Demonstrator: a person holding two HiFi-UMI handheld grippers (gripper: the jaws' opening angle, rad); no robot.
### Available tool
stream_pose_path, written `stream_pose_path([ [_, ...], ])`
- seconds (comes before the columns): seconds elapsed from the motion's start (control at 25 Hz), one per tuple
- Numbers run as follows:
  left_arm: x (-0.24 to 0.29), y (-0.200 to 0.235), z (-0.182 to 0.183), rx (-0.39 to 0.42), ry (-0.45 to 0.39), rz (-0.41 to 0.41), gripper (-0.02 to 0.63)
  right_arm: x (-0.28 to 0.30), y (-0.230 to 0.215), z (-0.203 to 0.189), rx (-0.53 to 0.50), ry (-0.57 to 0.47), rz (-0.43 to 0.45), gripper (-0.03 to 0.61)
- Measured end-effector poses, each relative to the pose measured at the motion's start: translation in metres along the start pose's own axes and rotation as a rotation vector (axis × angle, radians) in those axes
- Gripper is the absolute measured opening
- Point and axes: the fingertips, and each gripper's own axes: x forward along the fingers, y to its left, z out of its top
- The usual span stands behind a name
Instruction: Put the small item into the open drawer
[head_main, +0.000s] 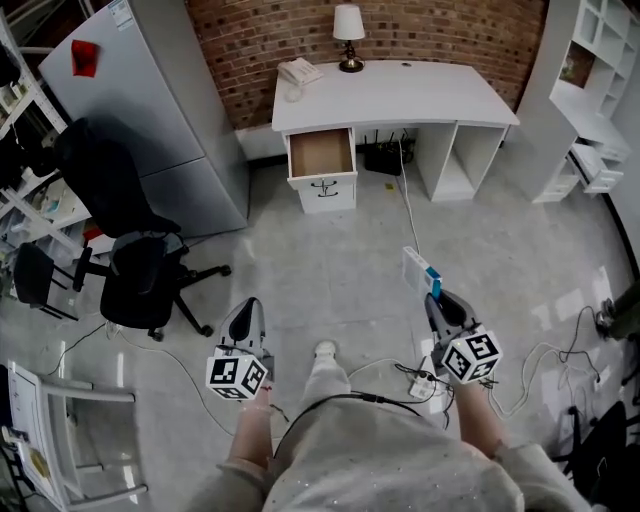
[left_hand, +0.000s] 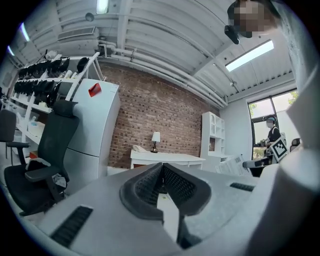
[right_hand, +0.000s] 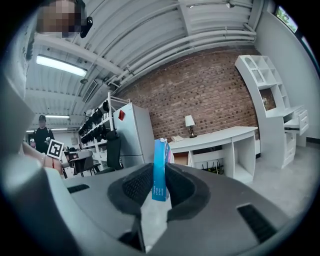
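A white desk (head_main: 400, 95) stands across the room against the brick wall. Its top left drawer (head_main: 321, 153) is pulled open, and its wooden inside looks bare. My right gripper (head_main: 437, 300) is shut on a small flat blue and white box (head_main: 419, 270), held above the floor far short of the desk. In the right gripper view the box (right_hand: 159, 170) stands upright between the pads, with the desk (right_hand: 220, 137) beyond it. My left gripper (head_main: 246, 308) hangs at the same height, shut with nothing in it. Its pads (left_hand: 150, 182) meet at the tip.
A black office chair (head_main: 140, 270) and a grey cabinet (head_main: 150, 100) stand to the left. White shelving (head_main: 590, 100) is on the right. Cables and a power strip (head_main: 425, 380) lie on the floor near my feet. A lamp (head_main: 348, 35) and a phone (head_main: 298, 70) sit on the desk.
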Motion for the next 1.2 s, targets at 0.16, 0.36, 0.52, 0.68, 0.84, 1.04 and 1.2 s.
stream_pose_path([
  [0.16,0.053,0.022,0.013,0.016,0.014,-0.051,0.006,0.054,-0.003,0.017,0.005,0.004,0.001,0.078],
  [0.36,0.102,0.070,0.029,0.022,0.030,-0.083,0.006,0.123,-0.005,0.029,0.035,0.005,-0.038,0.078],
  [0.52,0.139,0.107,0.030,0.016,0.050,-0.094,0.006,0.169,-0.011,0.031,0.067,0.010,-0.072,0.078],
  [0.68,0.175,0.140,0.031,0.011,0.057,-0.102,0.006,0.208,-0.016,0.029,0.076,0.019,-0.101,0.078],
  [0.84,0.206,0.166,0.032,0.006,0.064,-0.124,0.006,0.245,-0.017,0.031,0.085,0.019,-0.125,0.078],
  [1.04,0.229,0.189,0.026,-0.027,0.072,-0.122,0.006,0.273,-0.018,0.036,0.094,0.032,-0.145,0.077],
  [1.2,0.237,0.196,0.011,-0.065,0.083,-0.102,0.006,0.286,-0.021,0.032,0.081,0.060,-0.126,0.077],
])
